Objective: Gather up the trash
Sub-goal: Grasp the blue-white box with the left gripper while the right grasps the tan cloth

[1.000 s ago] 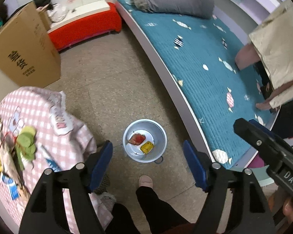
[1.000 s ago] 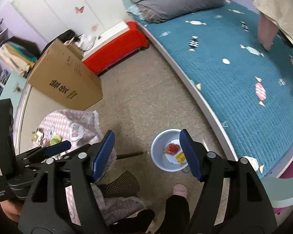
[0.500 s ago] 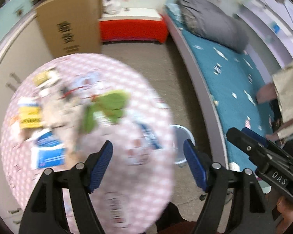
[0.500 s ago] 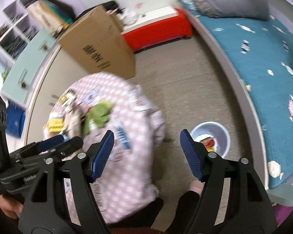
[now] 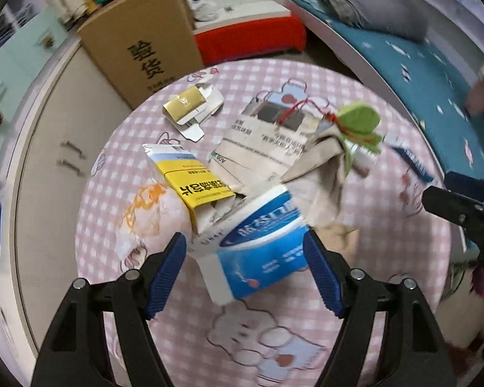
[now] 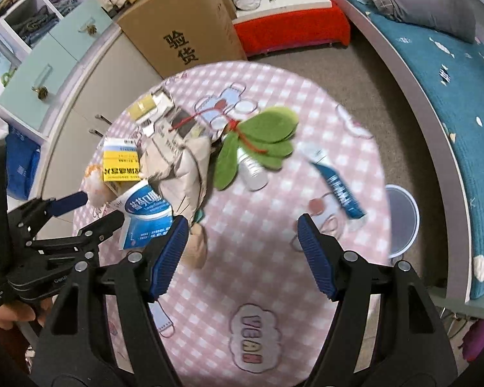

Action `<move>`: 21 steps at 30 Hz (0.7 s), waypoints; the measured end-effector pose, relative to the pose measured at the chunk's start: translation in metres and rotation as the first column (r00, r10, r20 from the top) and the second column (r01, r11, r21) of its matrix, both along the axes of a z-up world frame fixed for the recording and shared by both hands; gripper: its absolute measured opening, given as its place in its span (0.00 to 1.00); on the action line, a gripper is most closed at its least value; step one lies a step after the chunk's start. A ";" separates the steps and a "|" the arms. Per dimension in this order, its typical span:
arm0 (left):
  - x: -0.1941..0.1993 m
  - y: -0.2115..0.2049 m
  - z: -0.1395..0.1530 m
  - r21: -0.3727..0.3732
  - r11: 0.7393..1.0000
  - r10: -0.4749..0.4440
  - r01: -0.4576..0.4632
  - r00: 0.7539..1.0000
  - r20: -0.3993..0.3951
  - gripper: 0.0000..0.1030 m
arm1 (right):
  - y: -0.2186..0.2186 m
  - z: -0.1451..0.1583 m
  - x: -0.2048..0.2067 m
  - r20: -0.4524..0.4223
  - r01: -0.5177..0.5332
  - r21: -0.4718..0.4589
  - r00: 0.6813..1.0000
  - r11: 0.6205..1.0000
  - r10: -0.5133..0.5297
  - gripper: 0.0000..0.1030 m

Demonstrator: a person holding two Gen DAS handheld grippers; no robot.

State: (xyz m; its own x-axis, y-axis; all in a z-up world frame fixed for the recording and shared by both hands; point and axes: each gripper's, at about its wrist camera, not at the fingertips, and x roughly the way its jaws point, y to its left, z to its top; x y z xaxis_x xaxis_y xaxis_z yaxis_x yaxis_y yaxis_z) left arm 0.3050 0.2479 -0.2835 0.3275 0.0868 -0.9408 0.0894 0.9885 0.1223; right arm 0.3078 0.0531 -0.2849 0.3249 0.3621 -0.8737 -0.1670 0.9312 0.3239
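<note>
Left wrist view: left gripper now over pink checked table, not the floor basin; fingers wide, empty, framing blue-white box in trash pile. Right gripper likewise wide, empty, above the cloth.

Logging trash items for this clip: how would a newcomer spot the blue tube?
Find the round table with the pink checked cloth. On its bed-facing side, away from the main litter pile, lies the blue tube, beside the green felt leaves. It is the only long, flat, dark blue item lying by itself.
</note>
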 end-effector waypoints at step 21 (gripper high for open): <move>0.000 0.009 -0.019 -0.008 0.985 -0.171 0.171 0.985 -0.010 0.00 | 0.052 -0.037 -0.009 -0.094 -0.018 -0.056 0.995 0.998 0.013 0.67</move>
State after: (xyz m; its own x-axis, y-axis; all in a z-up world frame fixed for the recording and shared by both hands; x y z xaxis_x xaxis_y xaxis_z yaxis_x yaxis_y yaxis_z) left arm 0.3047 0.2572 -0.3026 0.3271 0.0233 -0.9447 0.2586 0.9593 0.1132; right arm 0.2989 0.1047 -0.3218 0.2355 0.3157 -0.9192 -0.1530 0.9460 0.2858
